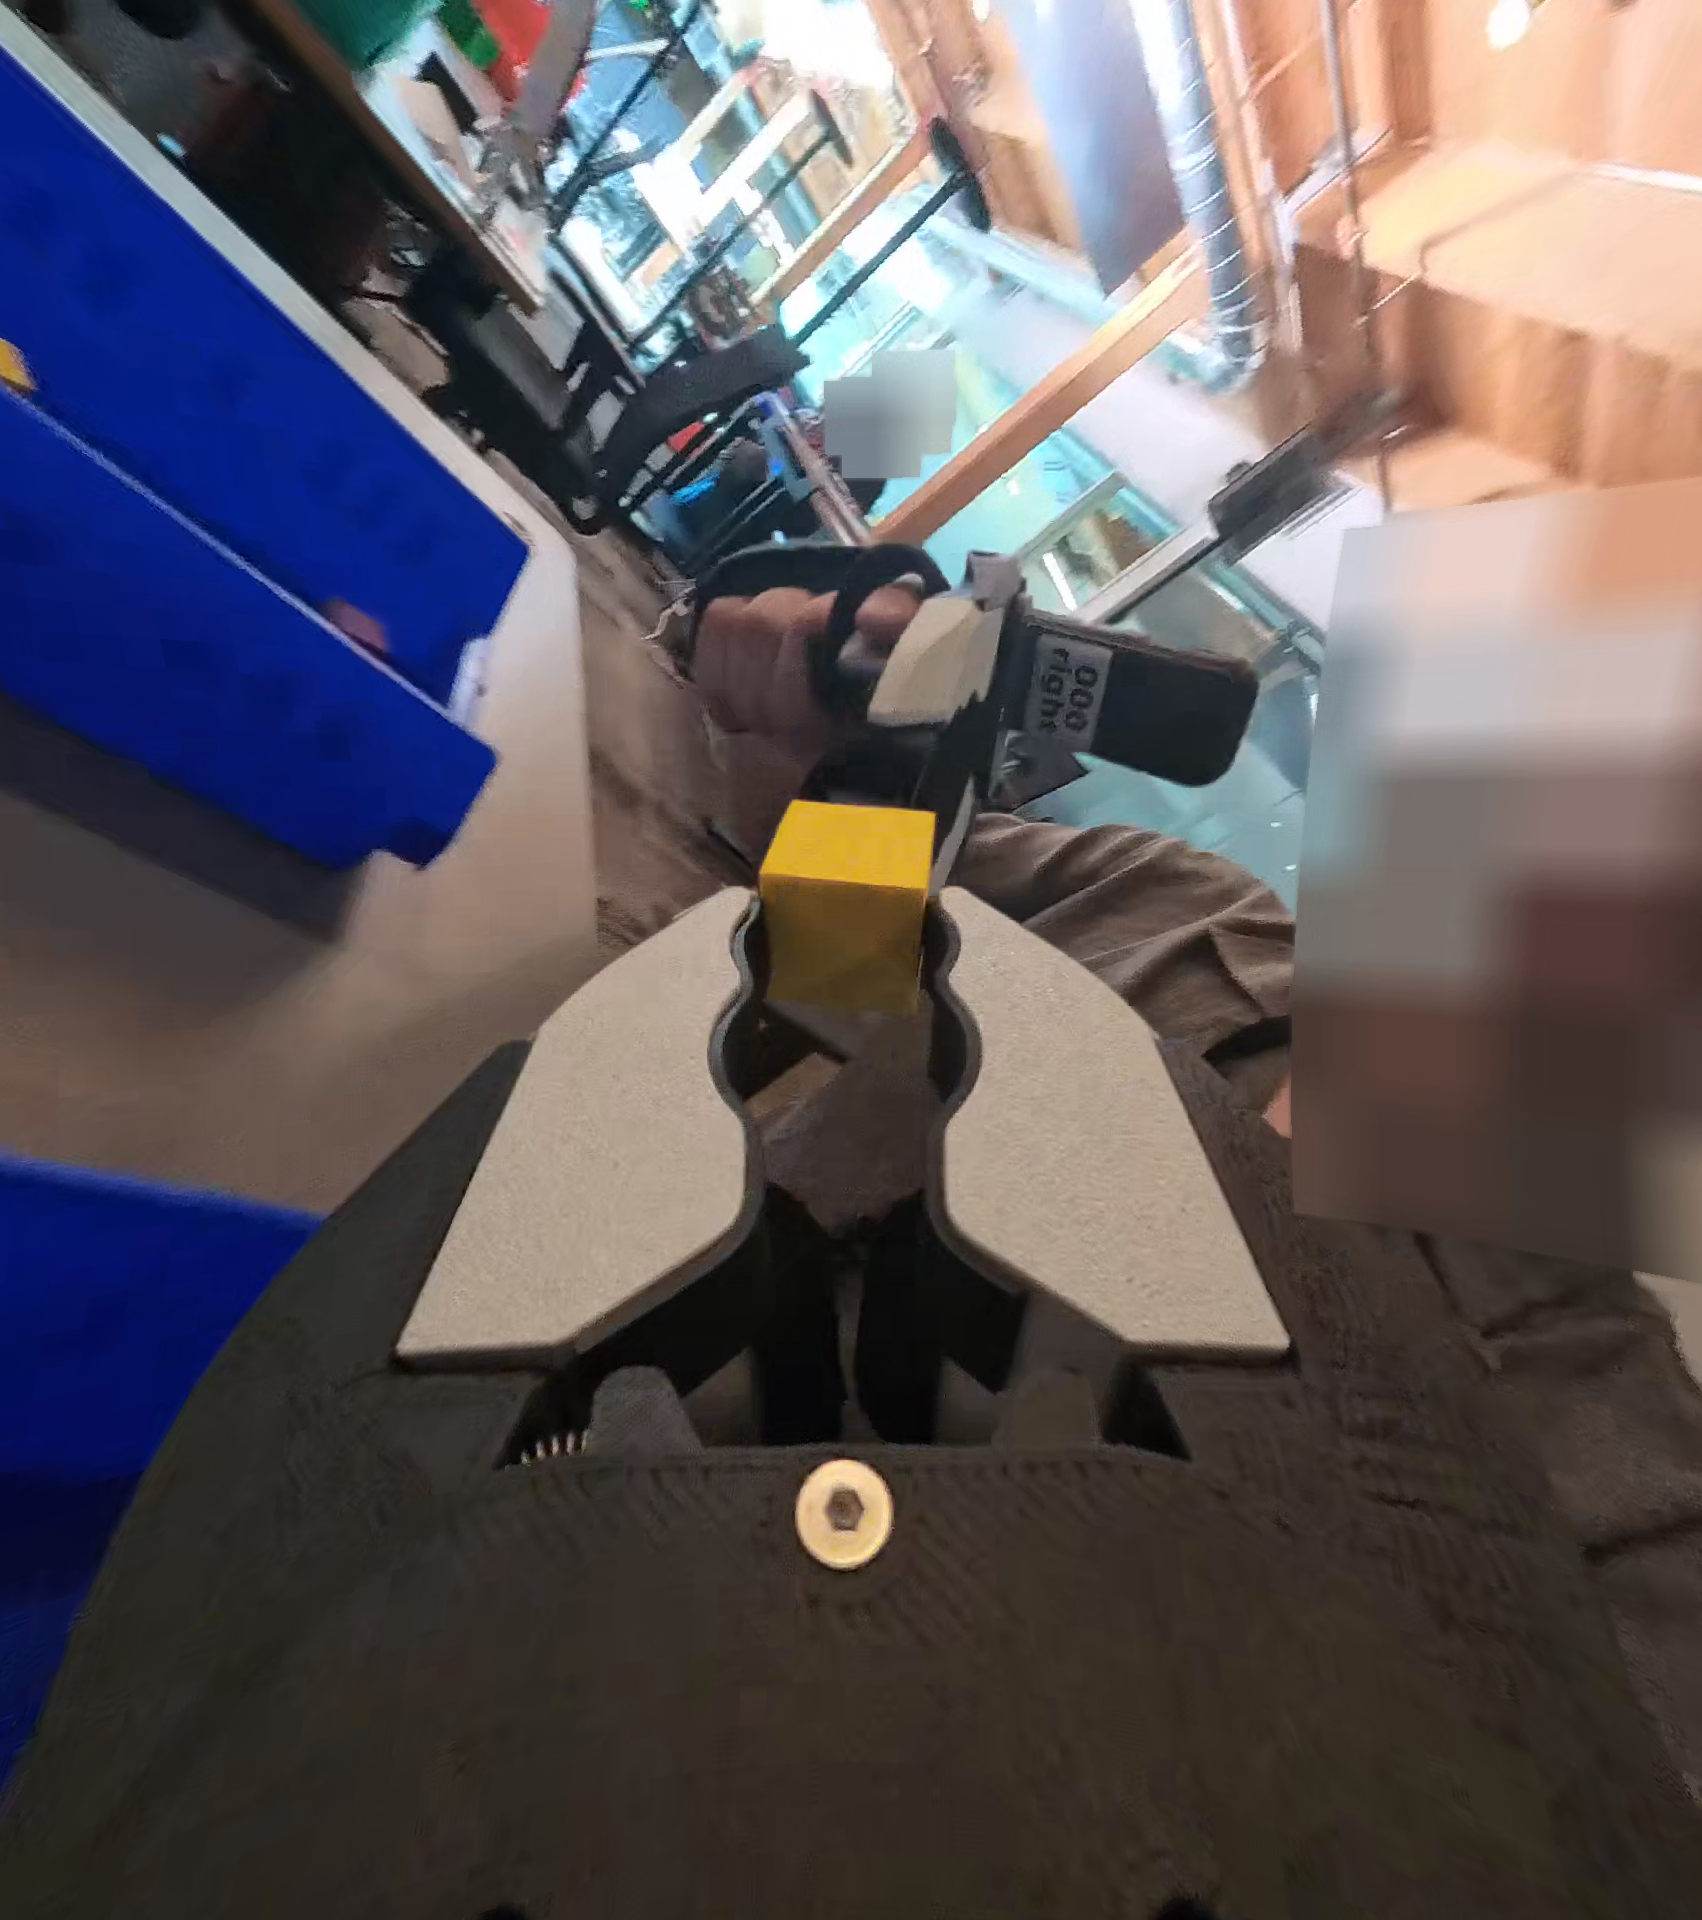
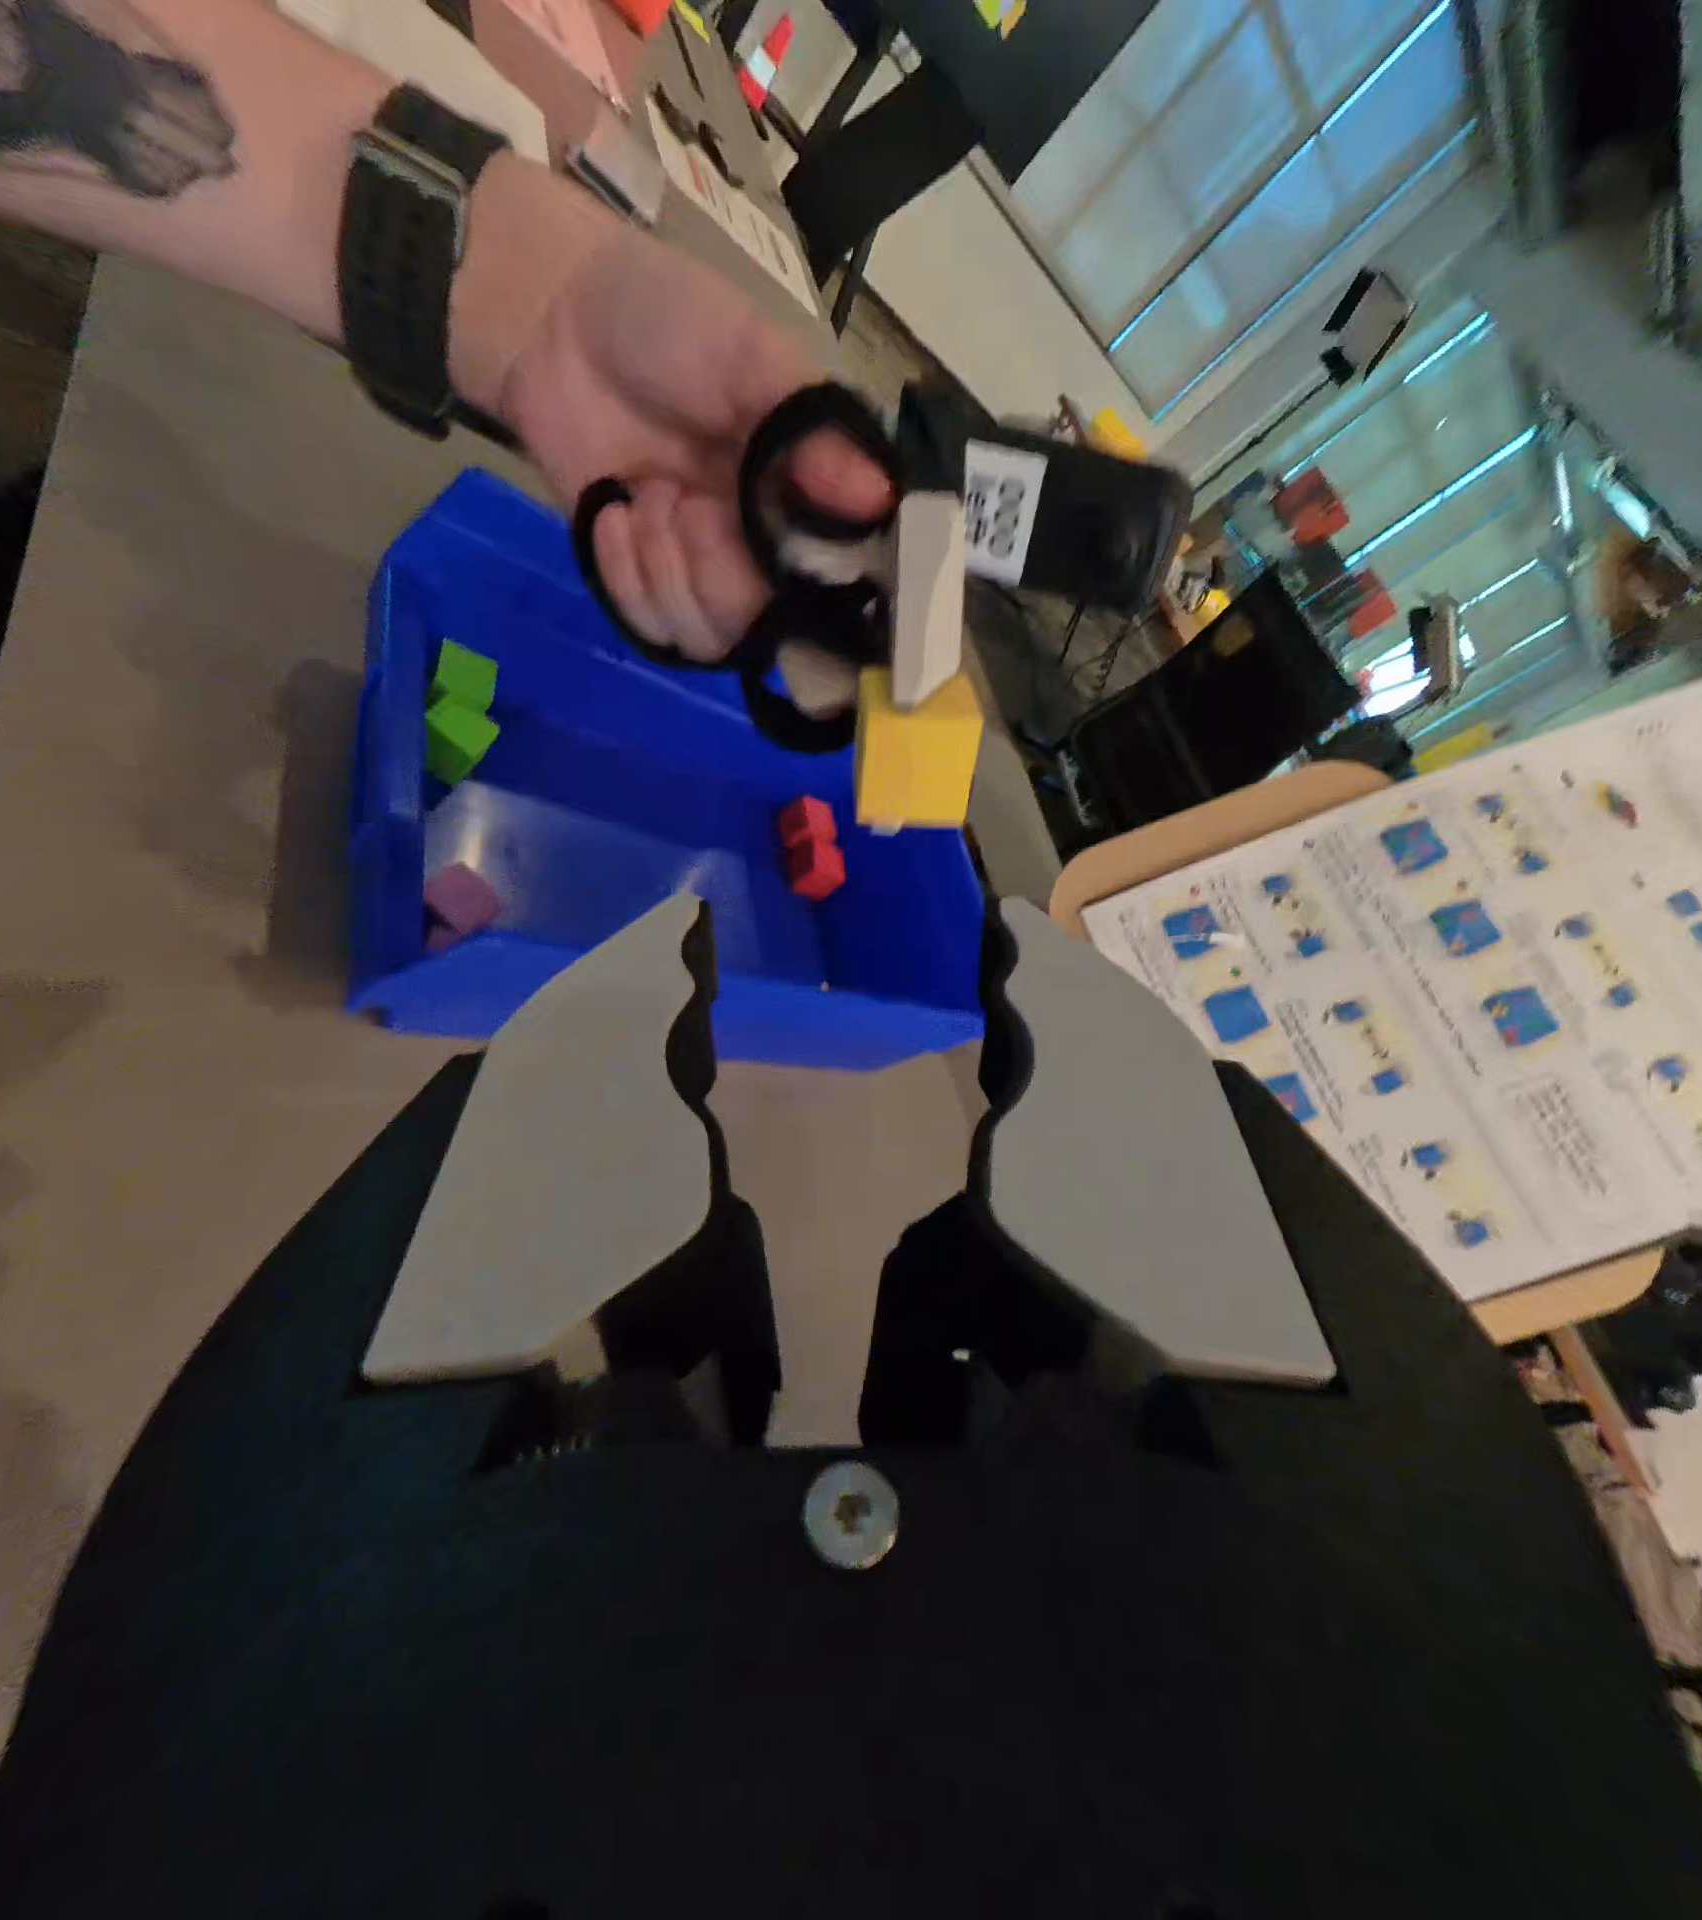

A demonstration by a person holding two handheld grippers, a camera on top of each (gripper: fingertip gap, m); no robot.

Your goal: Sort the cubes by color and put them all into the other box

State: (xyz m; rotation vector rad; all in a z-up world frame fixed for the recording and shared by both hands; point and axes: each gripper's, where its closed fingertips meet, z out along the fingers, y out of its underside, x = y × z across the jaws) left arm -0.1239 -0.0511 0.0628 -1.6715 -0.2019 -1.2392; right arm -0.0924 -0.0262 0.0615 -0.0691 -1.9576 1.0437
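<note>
Left gripper (image 1: 842, 920) clamped on a yellow cube (image 1: 845, 920), grey fingertips (image 1: 712, 935) pressing its two sides, held up in the air above the table. Right gripper (image 2: 842, 925) gaping wide, nothing between its jaws, pointed toward the cube (image 2: 914, 764) and the other gripper beyond it. Beneath: a beige tabletop (image 2: 99, 1091), matt and plain. On it a blue bin (image 2: 639, 997) holding green blocks (image 2: 457, 717), a red block (image 2: 811, 847) and a purple block (image 2: 457, 904). To the right, a round-cornered wooden board (image 2: 1553, 1299) carrying a printed sheet (image 2: 1449, 987) of small pictures. Behind: large windows (image 2: 1294, 208) with daylight, black chairs (image 2: 1211, 675), cluttered desks. In the left wrist view, more blue bins (image 1: 151, 520) close by on the left, wood-panelled walls (image 1: 1553, 312) and glass beyond, all tilted and blurred.
</note>
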